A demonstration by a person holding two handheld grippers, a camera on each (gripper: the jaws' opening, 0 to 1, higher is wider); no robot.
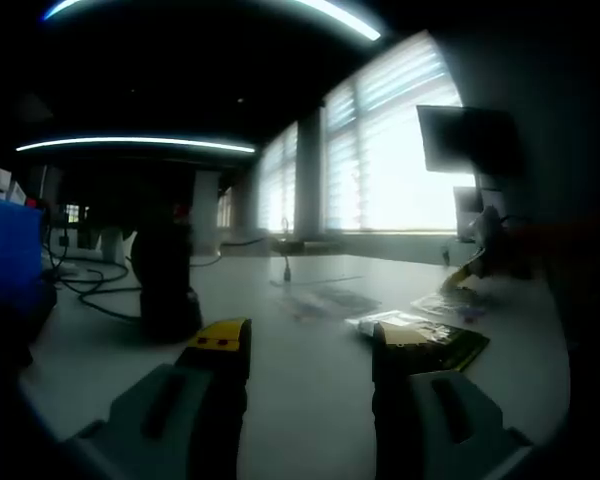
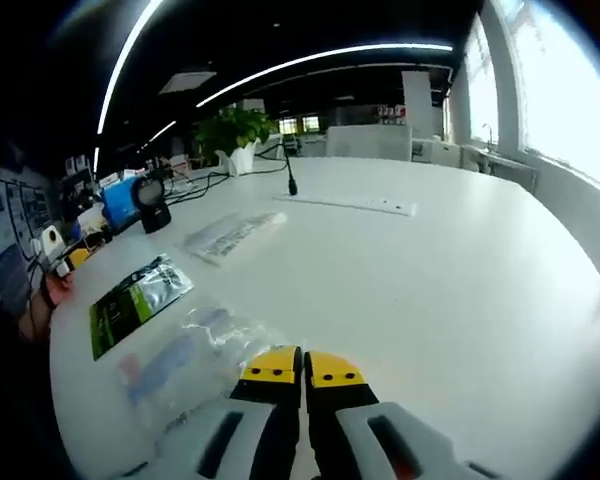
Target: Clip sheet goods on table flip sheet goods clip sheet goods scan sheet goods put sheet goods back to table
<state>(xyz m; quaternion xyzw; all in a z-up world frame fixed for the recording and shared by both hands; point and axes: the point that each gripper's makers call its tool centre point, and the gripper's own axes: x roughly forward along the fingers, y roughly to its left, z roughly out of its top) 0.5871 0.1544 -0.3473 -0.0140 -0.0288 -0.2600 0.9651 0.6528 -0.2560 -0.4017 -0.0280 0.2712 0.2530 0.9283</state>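
My left gripper (image 1: 305,348) is open above the white table (image 1: 310,390), with nothing between its jaws. A green and black sheet packet (image 1: 435,343) lies flat just past its right jaw. Further back lie a clear packet (image 1: 325,300) and another pale one (image 1: 450,305). My right gripper (image 2: 303,368) is shut, its yellow tips pressed together low over the table (image 2: 460,290). A clear packet with faint blue and red print (image 2: 175,352) lies right beside its left jaw. The green and black packet (image 2: 135,295) and a long clear packet (image 2: 235,235) lie beyond.
A black scanner stand (image 1: 165,285) rises at the left near cables and a blue box (image 1: 10,250). The stand (image 2: 155,205), a white power strip (image 2: 350,203) and a potted plant (image 2: 235,130) sit further back. A hand (image 2: 45,290) shows at the table's left edge.
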